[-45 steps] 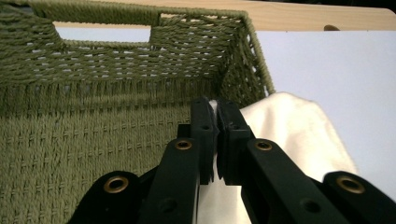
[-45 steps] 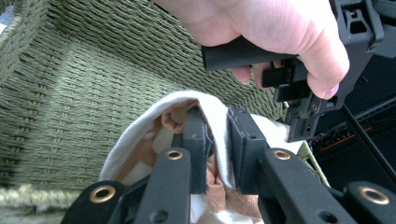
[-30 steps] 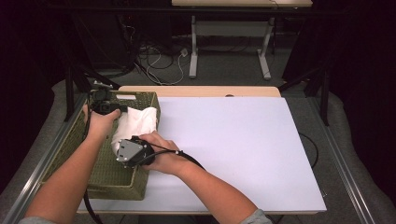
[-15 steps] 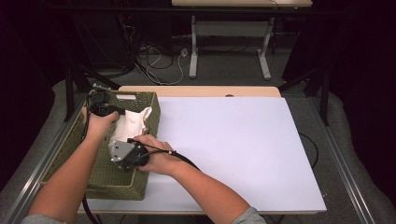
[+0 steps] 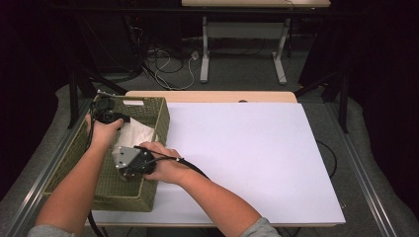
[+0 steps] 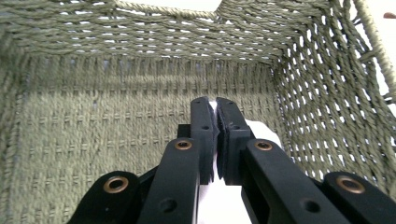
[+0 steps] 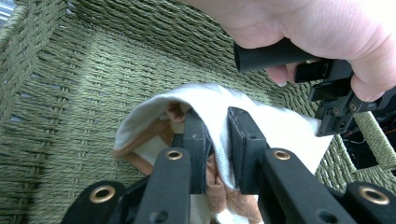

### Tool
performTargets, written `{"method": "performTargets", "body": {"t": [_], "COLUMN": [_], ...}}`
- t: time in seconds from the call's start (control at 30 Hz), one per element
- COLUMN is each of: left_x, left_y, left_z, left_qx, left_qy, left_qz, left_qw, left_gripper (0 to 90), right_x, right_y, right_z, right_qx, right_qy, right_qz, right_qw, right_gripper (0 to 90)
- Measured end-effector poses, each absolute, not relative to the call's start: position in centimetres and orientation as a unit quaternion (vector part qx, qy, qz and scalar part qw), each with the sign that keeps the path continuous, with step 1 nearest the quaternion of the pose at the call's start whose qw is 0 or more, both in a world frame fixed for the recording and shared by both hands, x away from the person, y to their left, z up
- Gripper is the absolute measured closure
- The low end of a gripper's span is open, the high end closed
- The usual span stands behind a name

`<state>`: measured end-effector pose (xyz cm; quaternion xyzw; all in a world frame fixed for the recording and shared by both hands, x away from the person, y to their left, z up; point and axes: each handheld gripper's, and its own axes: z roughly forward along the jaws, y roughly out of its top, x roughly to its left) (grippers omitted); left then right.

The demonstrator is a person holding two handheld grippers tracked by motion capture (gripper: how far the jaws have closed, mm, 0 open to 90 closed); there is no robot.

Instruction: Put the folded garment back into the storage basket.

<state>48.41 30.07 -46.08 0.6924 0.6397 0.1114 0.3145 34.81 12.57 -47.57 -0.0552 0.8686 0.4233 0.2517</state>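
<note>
White cloth pinched at two spots, down inside the green basket

In the left gripper view the left gripper (image 6: 215, 140) is seen clamped nearly flat on a thin edge of the white cloth (image 6: 261, 130), low centre of the frame, while in the right gripper view the right gripper (image 7: 217, 149) is closed on a thicker bunched fold of it, with a brown trim caught between the pads (two grip points probably so it can be lifted spread out rather than balled up). From above, the cloth (image 5: 133, 136) is found at the left of the frame, inside the woven basket (image 5: 160, 116). Much of it is covered by the hands there, so its full shape can't be made out, and what the brown part is can't be told.
</note>
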Motion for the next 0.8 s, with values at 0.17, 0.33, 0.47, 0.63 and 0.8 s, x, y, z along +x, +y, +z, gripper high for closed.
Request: {"method": "performTargets", "body": {"t": [0.17, 0.33, 0.47, 0.63, 0.8], "left_x": [48.4, 48.1, 48.1, 48.3, 48.4], "left_y": [30.7, 30.7, 30.4, 30.2, 30.7], "left_z": [-46.0, -45.7, -45.2, -45.1, -45.6], "left_qx": [0.689, 0.681, 0.689, 0.695, 0.69], "left_qy": [0.645, 0.657, 0.656, 0.648, 0.655], "left_qz": [0.113, 0.116, 0.12, 0.12, 0.117], "left_qw": [0.31, 0.301, 0.284, 0.285, 0.286], "left_gripper": [86.6, 86.6, 86.6, 86.6, 86.5], "right_x": [34.9, 34.8, 34.4, 33.9, 33.4], "right_y": [12.6, 13.0, 13.4, 13.7, 13.9], "right_z": [-47.5, -47.2, -47.0, -46.9, -47.1], "right_qx": [-0.052, -0.058, -0.07, -0.084, -0.096], "right_qy": [0.873, 0.878, 0.881, 0.882, 0.885], "right_qz": [0.42, 0.411, 0.404, 0.399, 0.39], "right_qw": [0.243, 0.239, 0.237, 0.234, 0.234], "right_gripper": [78.0, 78.0, 78.0, 78.0, 78.0]}}
